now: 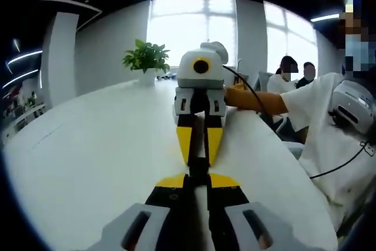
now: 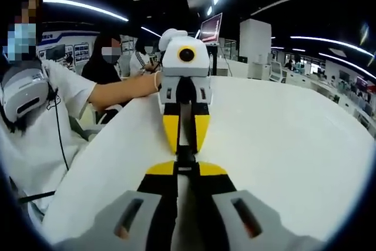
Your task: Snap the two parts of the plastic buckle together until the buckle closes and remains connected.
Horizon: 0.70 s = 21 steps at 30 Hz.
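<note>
Pushing the two buckle halves together looks like the step in hand right now. The left hand-held gripper and the right hand-held gripper point straight at each other, tip to tip, over the white bench.

Between the tips sits a small dark piece, the plastic buckle. It shows in the right gripper view too, at the same meeting spot. Each hand-held gripper has its jaws squeezed nearly closed, and each seems to pinch one end of the buckle. The piece is small and dark, so I cannot tell if the two halves have clicked shut or are just touching.

If they have not clicked, the next move calls for a straight, gentle push of both ends toward each other, keeping them lined up. After that, a tiny pull apart would show if it holds.

At the far end of the bench stands a green plant. A person in a white shirt holds the tools from the side
</note>
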### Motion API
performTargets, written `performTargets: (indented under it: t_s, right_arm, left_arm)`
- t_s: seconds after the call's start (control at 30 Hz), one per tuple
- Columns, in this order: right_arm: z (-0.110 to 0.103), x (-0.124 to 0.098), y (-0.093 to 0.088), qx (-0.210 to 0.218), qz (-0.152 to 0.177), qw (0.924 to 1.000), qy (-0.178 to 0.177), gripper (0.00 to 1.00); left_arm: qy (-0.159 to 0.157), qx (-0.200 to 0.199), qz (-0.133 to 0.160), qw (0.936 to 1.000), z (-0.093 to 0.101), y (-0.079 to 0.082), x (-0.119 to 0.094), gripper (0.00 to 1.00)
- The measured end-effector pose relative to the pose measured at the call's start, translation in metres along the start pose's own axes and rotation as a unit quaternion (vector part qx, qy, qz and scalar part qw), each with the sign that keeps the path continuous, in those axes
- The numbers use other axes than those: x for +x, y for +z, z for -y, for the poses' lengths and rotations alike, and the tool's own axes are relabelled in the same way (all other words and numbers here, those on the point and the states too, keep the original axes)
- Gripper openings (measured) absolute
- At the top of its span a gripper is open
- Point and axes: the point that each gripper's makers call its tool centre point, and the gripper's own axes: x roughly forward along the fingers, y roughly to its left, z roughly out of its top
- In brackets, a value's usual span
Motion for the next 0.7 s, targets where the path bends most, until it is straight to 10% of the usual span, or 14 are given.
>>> performTargets:
  t_s: [0.7]
  right_arm:
    - [0.0066,0.0002,0.0009,0.004,0.003,1.0000,-0.008,0.12]
  left_arm:
    - [0.011,-0.018,-0.001,0.9998,-0.0042,-0.0017,-0.0013,0.17]
